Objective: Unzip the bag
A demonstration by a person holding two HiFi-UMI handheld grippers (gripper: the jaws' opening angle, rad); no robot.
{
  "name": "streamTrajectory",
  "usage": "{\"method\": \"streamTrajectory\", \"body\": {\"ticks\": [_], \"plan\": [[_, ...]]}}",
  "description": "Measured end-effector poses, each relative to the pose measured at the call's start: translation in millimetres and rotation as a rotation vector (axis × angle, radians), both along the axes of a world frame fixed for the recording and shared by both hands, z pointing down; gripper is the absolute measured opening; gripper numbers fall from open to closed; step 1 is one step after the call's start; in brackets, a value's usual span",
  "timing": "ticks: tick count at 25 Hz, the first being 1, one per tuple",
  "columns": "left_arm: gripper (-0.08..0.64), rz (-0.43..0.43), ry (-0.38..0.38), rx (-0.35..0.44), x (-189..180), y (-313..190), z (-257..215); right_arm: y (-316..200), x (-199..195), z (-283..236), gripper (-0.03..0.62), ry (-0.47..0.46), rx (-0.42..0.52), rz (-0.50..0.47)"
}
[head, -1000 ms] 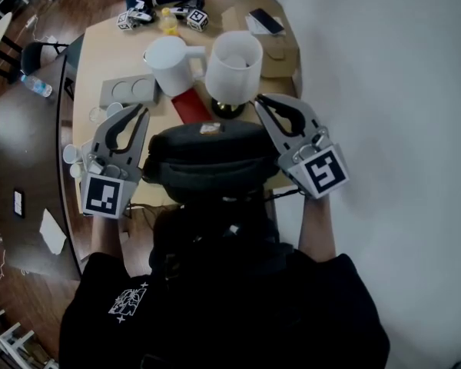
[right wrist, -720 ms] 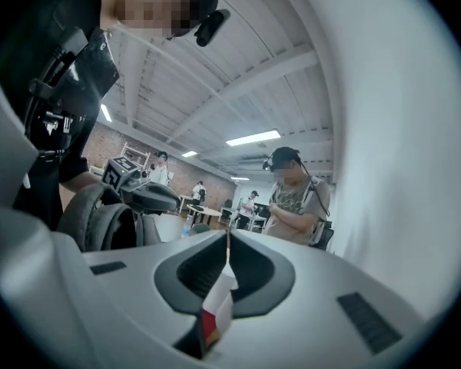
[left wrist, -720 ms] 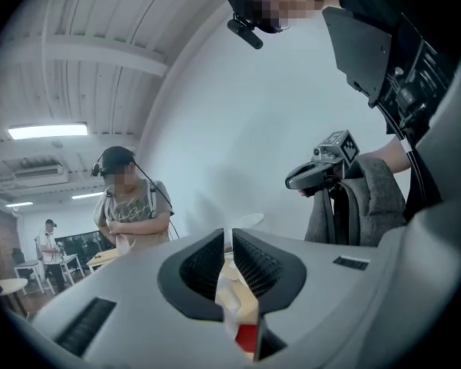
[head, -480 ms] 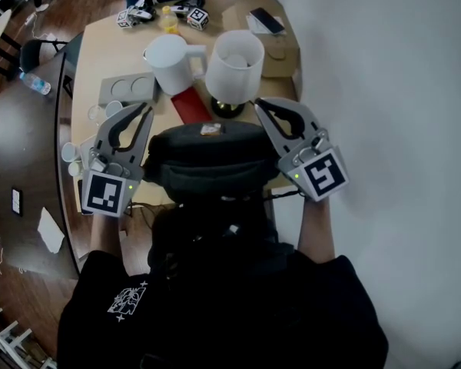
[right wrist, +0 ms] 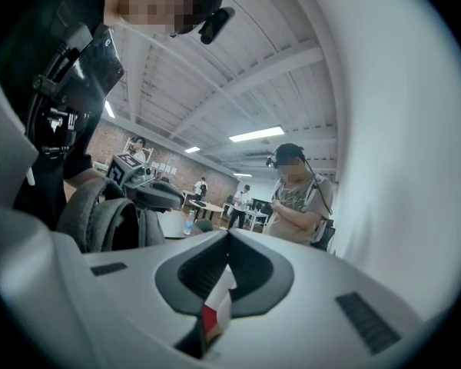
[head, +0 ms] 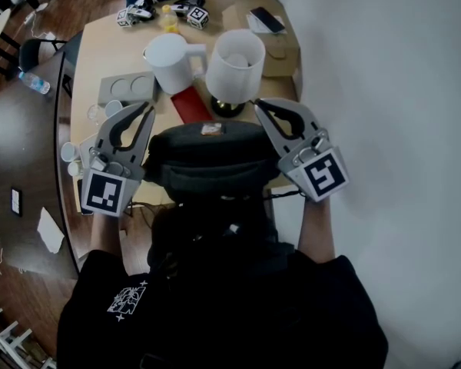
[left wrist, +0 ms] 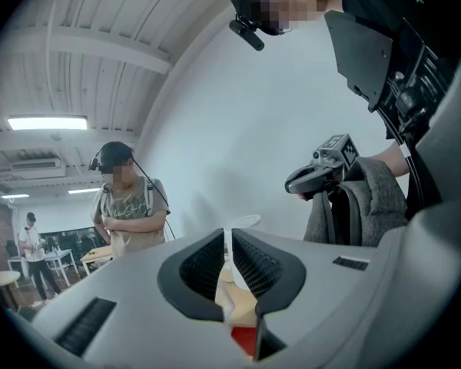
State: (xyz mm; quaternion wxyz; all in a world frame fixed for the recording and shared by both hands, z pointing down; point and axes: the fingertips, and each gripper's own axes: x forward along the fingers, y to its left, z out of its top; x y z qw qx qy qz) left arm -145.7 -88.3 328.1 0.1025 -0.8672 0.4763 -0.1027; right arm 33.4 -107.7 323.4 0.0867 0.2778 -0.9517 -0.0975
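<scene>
at the near edge of the wooden worktop (head: pixel 107 56), the left gripper (head: pixel 141 114) points level toward the far side. its jaws stand only a narrow slit apart, with nothing between them. just to its right, in front of the person's chest, is the dark bag (head: pixel 211 156), with its rounded top facing up and a small tag (head: pixel 210 129) at its far rim. whether the bag rests on the worktop cannot be told. it lies between the two grippers, each close by one flank, and no view shows either of them touching it. the right gripper (head: pixel 261 106) sits at the bag's right side. its jaws have just been closing, and their tips now meet with nothing caught between them.

beyond the bag, from left to right, the worktop carries small white cups (head: pixel 71 154), a grey tray (head: pixel 128 91) with two round hollows, a white jug (head: pixel 167 61), a red flat piece (head: pixel 194 108), a white shade (head: pixel 234 60) on a dark base, and a cardboard box (head: pixel 280 48) with a phone (head: pixel 266 20) on it. across the room a second person (left wrist: pixel 127 206) stands with arms folded.
</scene>
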Motion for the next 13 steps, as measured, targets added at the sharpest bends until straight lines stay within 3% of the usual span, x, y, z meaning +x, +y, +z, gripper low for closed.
{"method": "streamTrajectory", "body": {"ticks": [13], "plan": [[0.029,0.017,-0.009,0.002,4.9,0.9,-1.0,3.4,-1.8,-1.6,0.025,0.01,0.0,-0.003]]}}
